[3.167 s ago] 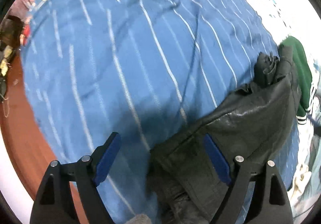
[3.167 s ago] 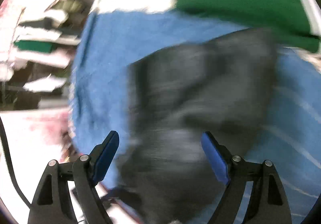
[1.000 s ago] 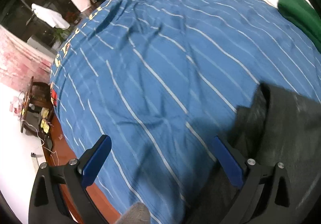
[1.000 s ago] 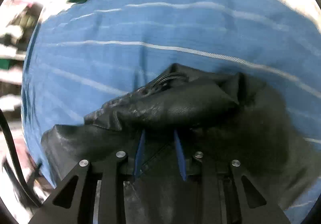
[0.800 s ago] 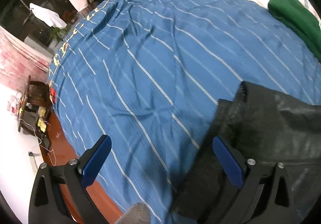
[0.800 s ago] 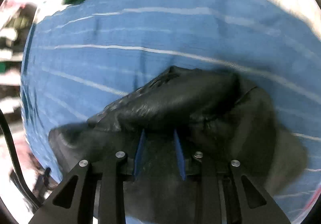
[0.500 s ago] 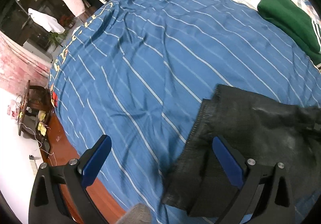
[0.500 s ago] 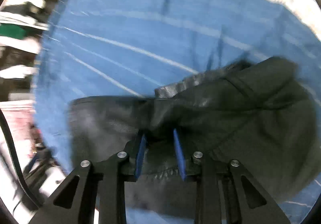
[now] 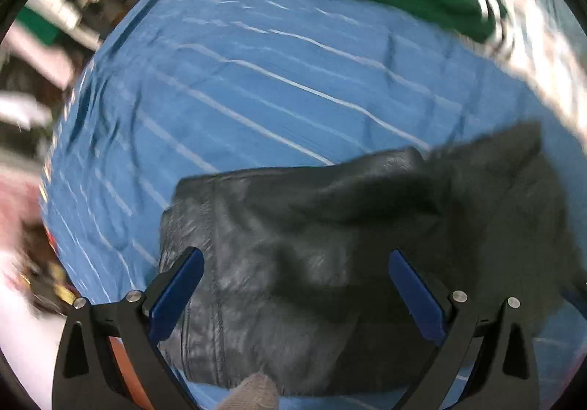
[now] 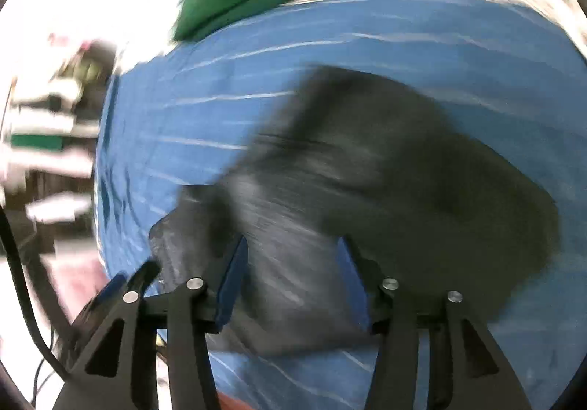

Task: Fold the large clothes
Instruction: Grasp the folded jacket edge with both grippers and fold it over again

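Having released the black jacket [image 10: 385, 171], my right gripper [image 10: 290, 278] is spreading; left gripper [image 9: 293, 292], gaping, is aligning over the hem for a square fold.

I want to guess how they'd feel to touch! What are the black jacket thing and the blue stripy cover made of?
The black garment looks like leather or imitation leather: its surface has a dull sheen, a fine grain and stitched seams. Which of the two, I cannot tell. The blue cover looks like soft woven cloth, perhaps cotton: matte, with thin white stripes and small wrinkles.
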{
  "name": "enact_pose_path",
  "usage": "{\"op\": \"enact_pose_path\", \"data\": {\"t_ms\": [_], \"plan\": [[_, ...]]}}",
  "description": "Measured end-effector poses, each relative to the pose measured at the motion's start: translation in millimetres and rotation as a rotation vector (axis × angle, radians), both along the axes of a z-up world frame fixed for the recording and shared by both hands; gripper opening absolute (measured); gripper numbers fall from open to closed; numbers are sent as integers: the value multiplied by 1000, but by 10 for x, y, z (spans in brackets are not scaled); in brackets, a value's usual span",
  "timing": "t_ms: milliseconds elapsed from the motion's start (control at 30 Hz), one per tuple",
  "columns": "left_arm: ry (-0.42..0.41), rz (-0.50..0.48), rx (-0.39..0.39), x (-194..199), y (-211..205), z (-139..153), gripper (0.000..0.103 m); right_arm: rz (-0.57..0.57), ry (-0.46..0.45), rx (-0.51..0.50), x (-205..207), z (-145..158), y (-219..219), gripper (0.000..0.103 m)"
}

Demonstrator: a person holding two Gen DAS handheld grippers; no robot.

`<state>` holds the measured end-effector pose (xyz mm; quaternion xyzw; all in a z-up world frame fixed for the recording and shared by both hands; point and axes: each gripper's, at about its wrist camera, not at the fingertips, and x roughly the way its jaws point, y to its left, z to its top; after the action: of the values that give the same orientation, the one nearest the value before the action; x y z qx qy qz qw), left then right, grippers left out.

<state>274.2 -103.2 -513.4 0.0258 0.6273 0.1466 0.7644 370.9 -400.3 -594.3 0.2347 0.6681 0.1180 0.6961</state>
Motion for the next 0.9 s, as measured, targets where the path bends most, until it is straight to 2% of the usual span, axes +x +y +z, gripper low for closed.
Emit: {"op": "enact_pose_path", "data": {"t_ms": [67, 167, 300, 400, 533, 567, 700, 767, 800, 900], "plan": [[34, -12, 30, 125, -79, -282, 103, -105, 42, 7, -257, -112, -478, 54], [66, -1, -15, 215, -26, -638, 103, -246, 81, 57, -617, -421, -1060, 54], [47, -13, -83, 169, 84, -656, 103, -335, 53, 188, -765, -822, -1440, 54], [60, 3, -128, 164, 169, -664, 103, -355, 1, 350, -670, -1063, -1441, 54], [73, -6, -110, 194, 170, -656, 103, -359, -38, 427, -454, -1288, -1321, 57], [71, -14, -100, 199, 150, -653, 103, -374, -48, 474, -379, -1352, -1278, 57], [66, -42, -77, 233, 55, -641, 103, -373, -71, 574, -157, -1436, -1030, 59], [67, -49, -69, 265, 12, -669, 103, -382, -75, 592, -52, -1508, -901, 59], [67, -56, -59, 277, -8, -666, 103, -384, -79, 604, -7, -1478, -862, 58], [50, -128, -3, 309, -80, -619, 103, -426, -86, 635, 67, -1409, -811, 26]]}}
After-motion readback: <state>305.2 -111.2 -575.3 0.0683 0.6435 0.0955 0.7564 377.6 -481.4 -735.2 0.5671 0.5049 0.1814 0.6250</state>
